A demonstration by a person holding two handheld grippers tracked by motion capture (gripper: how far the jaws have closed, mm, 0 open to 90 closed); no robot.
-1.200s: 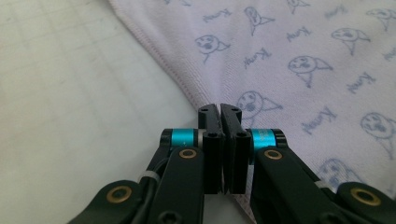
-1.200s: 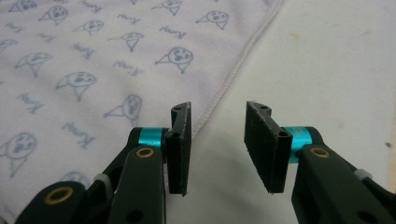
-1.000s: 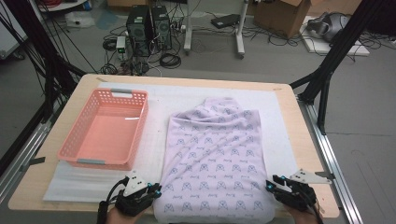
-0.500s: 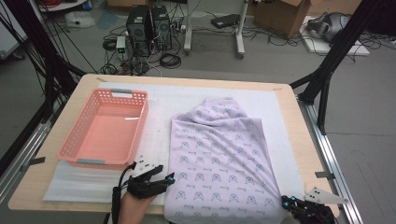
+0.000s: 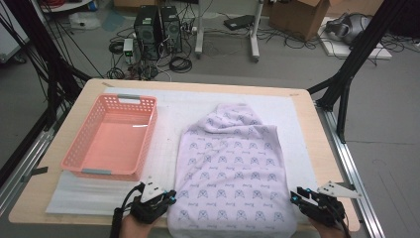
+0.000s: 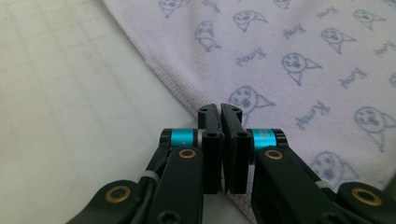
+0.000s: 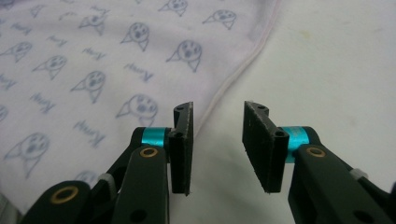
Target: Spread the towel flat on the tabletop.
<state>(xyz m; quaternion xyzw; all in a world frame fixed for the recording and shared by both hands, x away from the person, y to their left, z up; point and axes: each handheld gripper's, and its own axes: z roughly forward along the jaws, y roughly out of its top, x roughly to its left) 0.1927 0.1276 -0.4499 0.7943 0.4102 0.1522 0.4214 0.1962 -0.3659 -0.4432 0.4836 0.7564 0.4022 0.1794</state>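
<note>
A pale lilac cloth (image 5: pixel 230 168) printed with small blue faces lies flat on the white mat, bunched at its far end. My left gripper (image 5: pixel 167 196) sits at the cloth's near left corner. In the left gripper view its jaws (image 6: pixel 219 110) have just been closing and now stand shut over the hem of the cloth (image 6: pixel 303 56), with no fabric showing between them. My right gripper (image 5: pixel 297 195) is at the near right corner. Its jaws (image 7: pixel 217 113) have just been opening and stand apart over bare mat, just beside the hem of the cloth (image 7: pixel 93 56), with nothing between them.
A pink plastic basket (image 5: pixel 99 172) stands to the left of the cloth, with nothing inside. A white foam mat (image 5: pixel 188 106) covers most of the wooden table (image 5: pixel 322 148). Black frame posts, cables and computers stand beyond the far edge.
The left gripper has drawn back toward the near edge and its jaws have shut. The right gripper has come forward from the table's edge, now with open jaws. The cloth lies as before.
</note>
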